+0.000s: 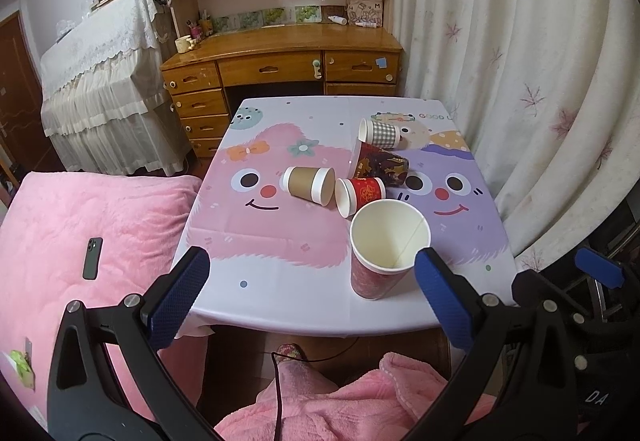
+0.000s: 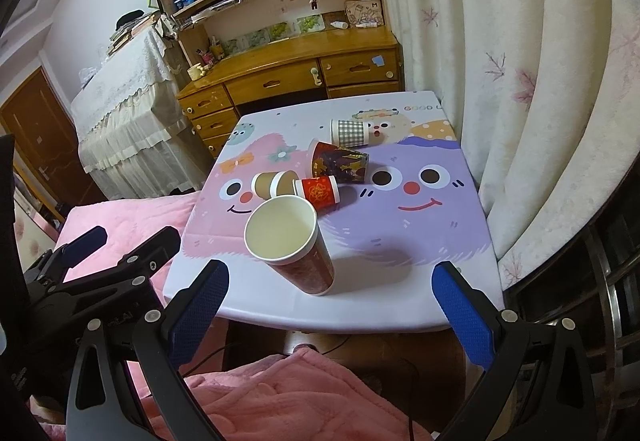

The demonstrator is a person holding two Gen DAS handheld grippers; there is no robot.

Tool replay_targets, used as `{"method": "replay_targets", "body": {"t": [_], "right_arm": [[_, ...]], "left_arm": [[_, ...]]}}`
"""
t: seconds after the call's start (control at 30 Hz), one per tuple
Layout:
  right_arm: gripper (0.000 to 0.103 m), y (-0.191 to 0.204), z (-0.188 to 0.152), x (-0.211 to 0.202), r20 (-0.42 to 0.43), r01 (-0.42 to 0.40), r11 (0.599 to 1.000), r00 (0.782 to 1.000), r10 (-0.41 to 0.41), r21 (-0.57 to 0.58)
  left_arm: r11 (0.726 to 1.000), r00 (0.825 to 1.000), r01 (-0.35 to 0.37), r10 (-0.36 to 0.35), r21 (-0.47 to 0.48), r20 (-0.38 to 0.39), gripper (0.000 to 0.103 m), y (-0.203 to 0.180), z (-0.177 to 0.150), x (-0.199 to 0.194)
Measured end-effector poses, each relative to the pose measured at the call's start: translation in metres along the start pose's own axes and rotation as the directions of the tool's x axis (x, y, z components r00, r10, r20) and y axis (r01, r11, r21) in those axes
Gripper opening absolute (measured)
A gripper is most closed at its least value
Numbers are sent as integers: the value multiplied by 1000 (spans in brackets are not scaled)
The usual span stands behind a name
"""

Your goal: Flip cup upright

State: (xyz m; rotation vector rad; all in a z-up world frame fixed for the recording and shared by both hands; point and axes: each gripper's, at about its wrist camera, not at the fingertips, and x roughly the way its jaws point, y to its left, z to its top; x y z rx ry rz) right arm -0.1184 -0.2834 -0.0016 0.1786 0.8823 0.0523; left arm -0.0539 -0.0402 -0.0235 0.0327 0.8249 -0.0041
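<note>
We hold the right gripper (image 2: 326,291) with its blue-padded fingers (image 2: 464,311) spread wide, back from the near edge of the table (image 2: 400,315). Between them stands a tall red paper cup (image 2: 298,247), upright with its open mouth showing a cream inside. Behind it four cups lie on their sides: a brown cup (image 2: 274,184), a small red cup (image 2: 318,193) just beside it, a dark patterned cup (image 2: 338,163) and a checked cup (image 2: 350,132) (farthest back). At left we see the left gripper (image 2: 128,239), over a pink blanket (image 2: 120,217).
</note>
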Motion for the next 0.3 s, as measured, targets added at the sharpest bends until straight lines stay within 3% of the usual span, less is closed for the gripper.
{"method": "replay_targets", "body": {"t": [0.3], "right_arm": [[103, -2, 15, 12, -17, -22, 1000, 1000, 22, 5]], "left_arm": [[1000, 1000, -17, 17, -8, -21, 102, 1, 11, 10]]}}
